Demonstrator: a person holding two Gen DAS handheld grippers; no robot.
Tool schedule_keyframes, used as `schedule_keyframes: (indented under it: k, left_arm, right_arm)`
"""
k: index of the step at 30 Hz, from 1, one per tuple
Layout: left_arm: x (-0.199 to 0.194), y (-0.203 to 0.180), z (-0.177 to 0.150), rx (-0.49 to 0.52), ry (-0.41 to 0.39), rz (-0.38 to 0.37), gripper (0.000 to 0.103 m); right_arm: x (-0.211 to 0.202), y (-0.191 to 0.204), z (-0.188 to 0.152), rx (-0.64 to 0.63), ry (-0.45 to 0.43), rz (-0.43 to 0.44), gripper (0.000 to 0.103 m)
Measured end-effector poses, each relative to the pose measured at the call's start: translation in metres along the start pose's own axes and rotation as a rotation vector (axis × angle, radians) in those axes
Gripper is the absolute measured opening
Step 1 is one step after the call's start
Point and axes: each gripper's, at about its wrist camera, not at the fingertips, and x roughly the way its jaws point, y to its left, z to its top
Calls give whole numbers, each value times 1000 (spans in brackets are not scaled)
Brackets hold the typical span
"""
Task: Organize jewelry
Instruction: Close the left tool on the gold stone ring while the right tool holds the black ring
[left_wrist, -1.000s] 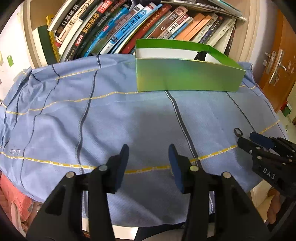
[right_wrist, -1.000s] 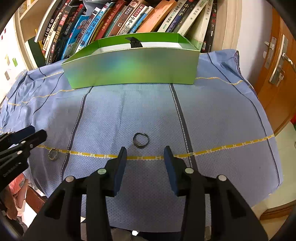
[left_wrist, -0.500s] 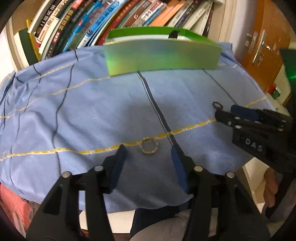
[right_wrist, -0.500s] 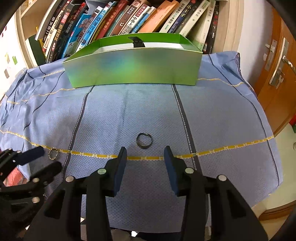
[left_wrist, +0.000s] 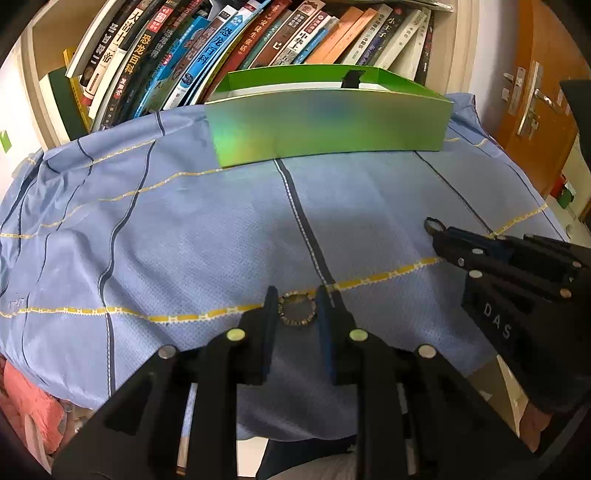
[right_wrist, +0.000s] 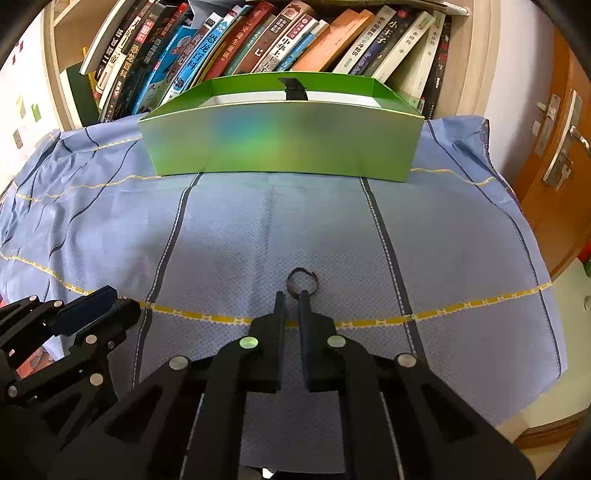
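A beaded ring (left_wrist: 297, 309) lies on the blue striped cloth (left_wrist: 184, 221). My left gripper (left_wrist: 296, 306) straddles it, jaws closing, and both pads touch its sides. A dark plain ring (right_wrist: 302, 282) sits at the tips of my right gripper (right_wrist: 291, 301). Its jaws are closing too, nearly together, with the ring's near rim pinched between them. The left wrist view shows that ring (left_wrist: 432, 223) at the right gripper's (left_wrist: 443, 236) tip. The left gripper (right_wrist: 118, 304) shows at the lower left of the right wrist view. An open green box (right_wrist: 280, 140) stands at the back.
A small black item (right_wrist: 293, 88) stands inside the box. A shelf of leaning books (right_wrist: 258, 37) rises right behind it. A wooden door (right_wrist: 554, 147) with a metal handle is on the right. The cloth hangs over the near table edge.
Both pairs of jaws have narrowed from wide open. The left gripper swung right and came forward until the beaded ring lay between its fingers. The right gripper stayed where it was.
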Motion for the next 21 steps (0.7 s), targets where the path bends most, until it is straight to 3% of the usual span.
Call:
schedule_keyframes:
  k: [4, 8, 9, 10, 12, 13, 17, 21]
  left_arm:
    - [5, 2, 5, -10, -8, 8, 21]
    - [5, 10, 12, -38, 0, -16, 21]
    - [0, 13, 12, -38, 0, -22, 21]
    - [-3, 15, 11, -32, 1, -14, 22]
    - [-11, 20, 8, -24, 1, -13, 30]
    - [-14, 22, 6, -22, 5, -12, 34]
    - [-14, 26, -4, -27, 32, -8, 35]
    - [-9, 27, -9, -57, 37, -12, 35]
  right_arm:
    - [4, -9, 4, 25, -5, -7, 8]
    - [-3, -24, 3, 75, 15, 83, 14]
    - [-6, -26, 2, 76, 11, 90, 26]
    - [-12, -28, 0, 71, 0, 90, 45]
    - [-24, -30, -4, 66, -29, 77, 58]
    - [-27, -29, -5, 61, -31, 76, 58]
    - [-23, -18, -2, 7, -38, 54, 57]
    - [1, -7, 7, -30, -1, 44, 34]
